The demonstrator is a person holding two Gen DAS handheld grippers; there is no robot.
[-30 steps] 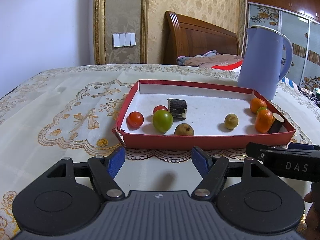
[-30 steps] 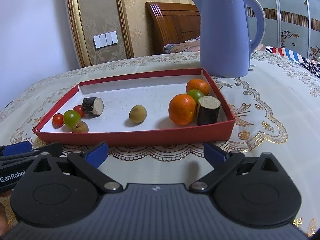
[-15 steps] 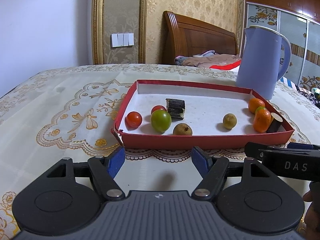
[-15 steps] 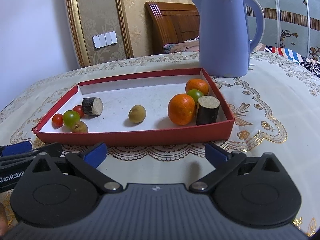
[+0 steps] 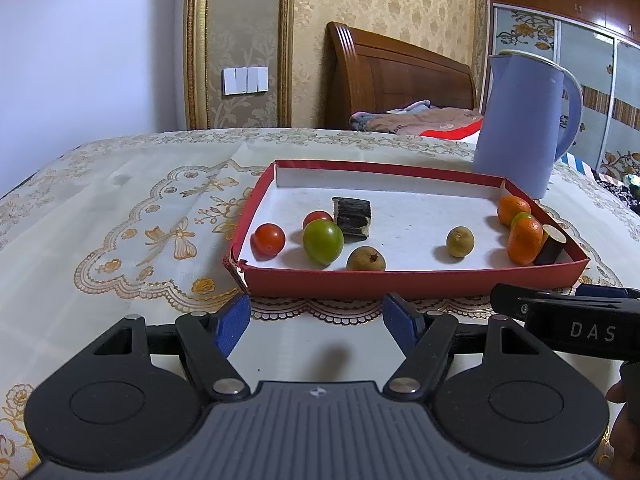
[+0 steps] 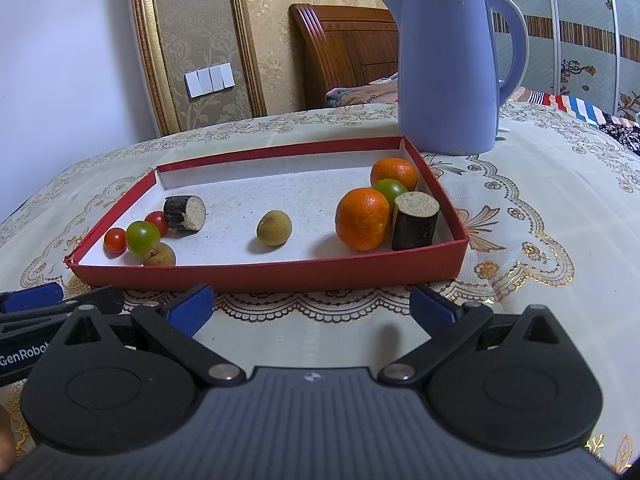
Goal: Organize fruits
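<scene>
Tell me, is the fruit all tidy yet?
Not yet. All the fruit sits in the red tray, but mixed: tomatoes at one end, oranges at the other, one brown fruit alone. Both tools, left and right, are open, holding nothing. Sorting hasn't visibly started.

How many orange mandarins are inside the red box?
2, both at the red box's right end: a near mandarin beside the dark cylinder, a far mandarin in the corner.

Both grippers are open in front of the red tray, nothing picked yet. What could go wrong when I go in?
Round fruit may roll: the green tomato sits close to two red tomatoes and the brown longan.

The red cardboard tray has a torn left corner; bumping it could shift everything.

Near the upright dark cane piece, the right gripper could knock it over.
</scene>
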